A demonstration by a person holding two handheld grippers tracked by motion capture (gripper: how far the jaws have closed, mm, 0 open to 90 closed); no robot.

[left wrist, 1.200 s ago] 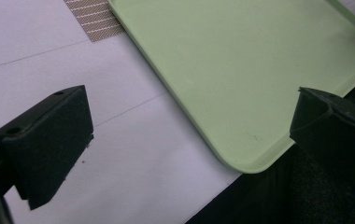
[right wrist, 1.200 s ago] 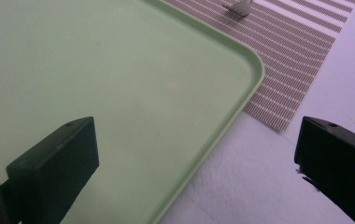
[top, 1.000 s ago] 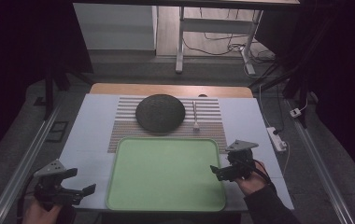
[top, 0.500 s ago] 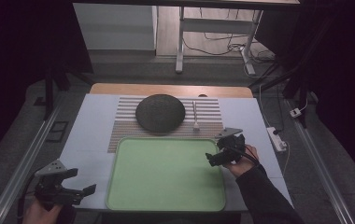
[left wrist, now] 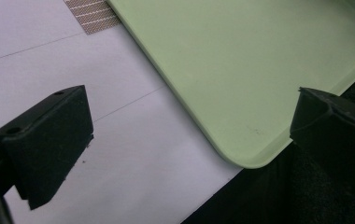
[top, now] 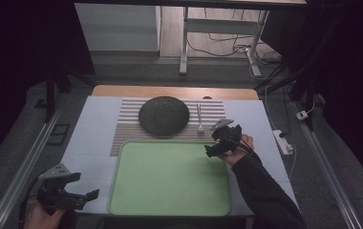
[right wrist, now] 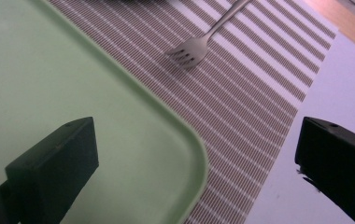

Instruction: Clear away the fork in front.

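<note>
Fork point(top: 199, 119) lies on the striped mat point(top: 122, 129) toward the far right corner of the bench, tines pointing at the person, just right of the dark round plate point(top: 164, 115) and just beyond the green tray point(top: 122, 191); in the high view the right gripper point(top: 216, 146) hovers near it over the tray's far right corner, while the left gripper point(top: 81, 198) waits by the tray's near left corner. In the left gripper view the black jaws stand wide apart over the bare bench and the tray's rim, holding nothing. In the right gripper view the jaws are likewise spread, straddling the tray's rounded corner, with the fork point(right wrist: 203, 39) ahead: a slim, pale metal piece lying flat, its handle running away out of the picture. The risk I judge is that so thin and flat a thing slips from the pads or skids along the mat's ribs if the jaws close too high, or that one jaw catches the tray's rim on the way in
</note>
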